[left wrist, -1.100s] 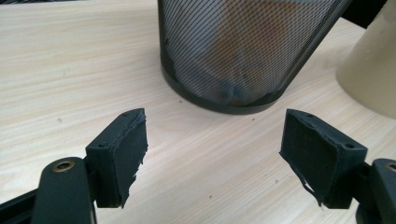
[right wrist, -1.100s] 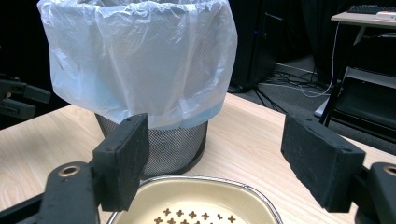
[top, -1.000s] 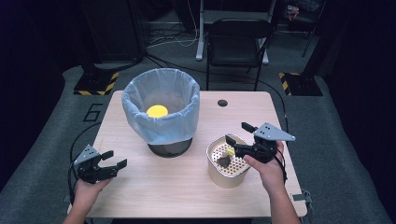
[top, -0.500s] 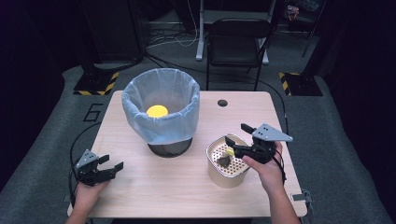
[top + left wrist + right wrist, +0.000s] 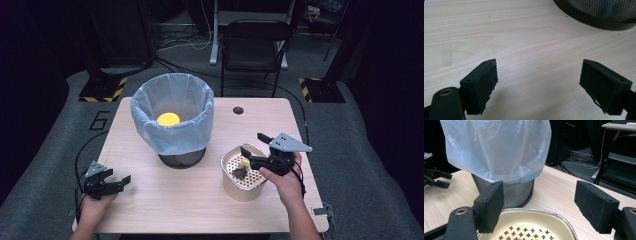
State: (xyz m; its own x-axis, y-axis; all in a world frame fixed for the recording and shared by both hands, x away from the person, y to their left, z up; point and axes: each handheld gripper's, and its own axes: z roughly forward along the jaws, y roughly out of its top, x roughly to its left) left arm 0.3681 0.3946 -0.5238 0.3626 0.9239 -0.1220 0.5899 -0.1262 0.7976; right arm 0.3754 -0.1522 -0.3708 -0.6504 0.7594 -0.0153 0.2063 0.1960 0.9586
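Left claw: my left gripper (image 5: 116, 183) sits low over the bench's front-left corner; its jaws have just been opening and stand spread, with bare wood between the pads (image 5: 484, 85).
Right claw: my right gripper (image 5: 254, 149) hovers over the pot (image 5: 235, 185), jaws spread and nothing pinched; its pads (image 5: 490, 205) frame the pot's far rim.
Pot: cream and round, with a perforated insert, near the bench's front-right edge; it holds a dark scrap (image 5: 240, 172) and a small yellow bit (image 5: 246, 163), both just below my right claw.
Bin: a black mesh bin (image 5: 181, 159) lined with a pale blue bag (image 5: 172, 132), at the bench's middle toward the back-left, just beside the pot; a yellow ball (image 5: 168, 119) lies inside.
Bench: light wood (image 5: 190, 200), with a dark hole (image 5: 238, 110) near the back edge.
Beyond: a black chair (image 5: 252, 45) behind the back edge.
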